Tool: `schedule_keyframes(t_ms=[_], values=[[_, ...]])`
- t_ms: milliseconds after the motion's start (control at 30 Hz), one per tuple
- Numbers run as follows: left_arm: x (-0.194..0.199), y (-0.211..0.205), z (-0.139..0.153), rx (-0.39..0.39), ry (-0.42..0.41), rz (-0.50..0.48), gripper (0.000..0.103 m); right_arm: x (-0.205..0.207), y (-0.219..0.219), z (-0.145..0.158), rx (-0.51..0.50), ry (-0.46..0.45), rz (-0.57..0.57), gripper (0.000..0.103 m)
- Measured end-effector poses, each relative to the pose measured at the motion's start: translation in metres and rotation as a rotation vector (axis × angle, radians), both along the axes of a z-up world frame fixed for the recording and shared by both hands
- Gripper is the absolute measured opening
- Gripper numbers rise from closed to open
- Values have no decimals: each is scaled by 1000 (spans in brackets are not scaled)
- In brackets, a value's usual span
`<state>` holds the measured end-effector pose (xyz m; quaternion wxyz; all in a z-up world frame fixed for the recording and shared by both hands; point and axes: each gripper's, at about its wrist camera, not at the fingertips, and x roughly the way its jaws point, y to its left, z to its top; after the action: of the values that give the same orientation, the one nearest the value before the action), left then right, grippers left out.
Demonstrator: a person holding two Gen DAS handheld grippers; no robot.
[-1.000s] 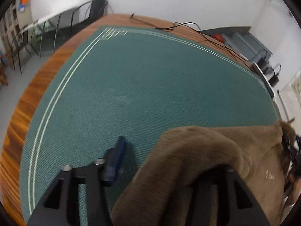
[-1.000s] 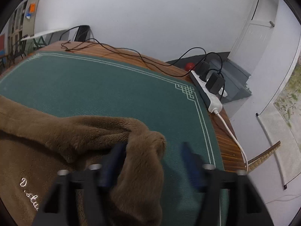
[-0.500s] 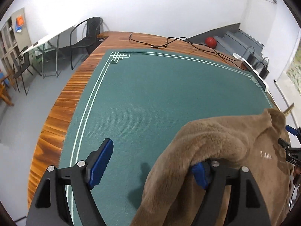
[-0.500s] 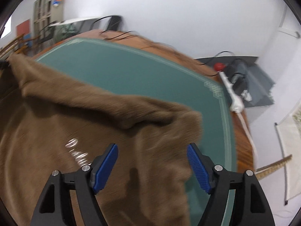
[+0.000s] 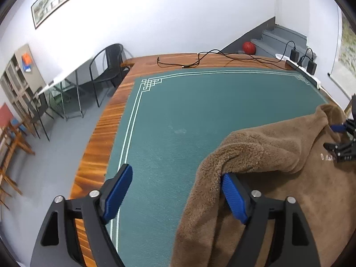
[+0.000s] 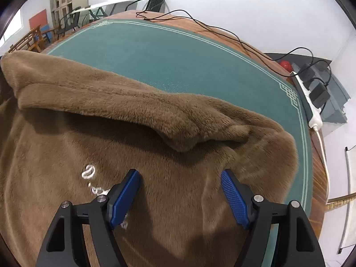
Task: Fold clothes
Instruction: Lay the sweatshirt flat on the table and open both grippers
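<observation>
On our left, the left tool point(image 5: 175, 195) has its blue pads spread wide. The left pad hangs over the green mat point(image 5: 200, 115) that covers the desk point(image 5: 104, 129), and the right pad is tucked under a draped edge of the brown fleece garment point(image 5: 278, 155), so the cloth rests over that one finger without being pinched. The garment lies on the near right part of the mat, with a thick rolled fold running across its far edge and white embroidered lettering point(image 6: 89, 173) on the flat panel below it.

We judge the fleece to be plush, thick and limp: light enough for one tool to lift, but bulky, so a doubled edge will fill most of the gap between the pads. The pile looks grippy rather than slick and nothing in it is fragile, yet it will sag and drag along the mat whenever only one point is held. The best places to take hold seem to be the two ends of the rolled edge, or a corner or hem, pinched through a single layer so that the fold stays square.

Farther right, the right tool point(image 6: 180, 194) is also spread apart, holding nothing, poised over the flat panel just beside the lettering.
</observation>
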<state>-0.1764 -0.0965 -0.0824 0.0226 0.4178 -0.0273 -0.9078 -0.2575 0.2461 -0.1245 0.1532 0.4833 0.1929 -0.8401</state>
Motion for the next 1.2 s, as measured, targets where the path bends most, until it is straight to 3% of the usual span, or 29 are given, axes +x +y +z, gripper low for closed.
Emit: schedule_keyframes(t_ms=[33,133,167,233,333,433,600,633,700,867,933,1033,1200], values=[[-3,-5,-2,39,-14,2,85,-3,0,-2,-10,-3,2,78],[-19,-33,-12,266,-95,44,85,-22,-1,-3,-55,-32,-5,78],[-21,-39,-14,284,-101,61,85,-28,-1,-4,-70,-42,-7,78],[-19,-39,-13,221,-90,92,85,-41,-2,-5,-101,-60,-13,78],[-6,-19,-5,100,-49,51,85,-66,2,6,-225,-36,-78,78],[6,-4,5,16,-9,12,85,-90,20,19,-445,-14,-177,78],[4,-28,23,236,22,1,85,-105,28,9,-527,-53,-225,78],[4,-29,26,251,33,-3,85,-108,30,7,-543,-61,-235,78],[9,-11,24,198,19,-69,85,-114,34,4,-573,-76,-253,78],[22,51,-3,54,-107,-278,85,-96,32,6,-451,-41,-209,78],[18,67,-17,-3,-144,-302,85,-84,24,9,-354,-22,-184,78],[-1,82,-31,-29,-187,-294,85,-73,9,8,-174,4,-137,78],[-68,80,-40,-3,-219,-142,85,-85,-5,-9,-61,-33,-88,78]])
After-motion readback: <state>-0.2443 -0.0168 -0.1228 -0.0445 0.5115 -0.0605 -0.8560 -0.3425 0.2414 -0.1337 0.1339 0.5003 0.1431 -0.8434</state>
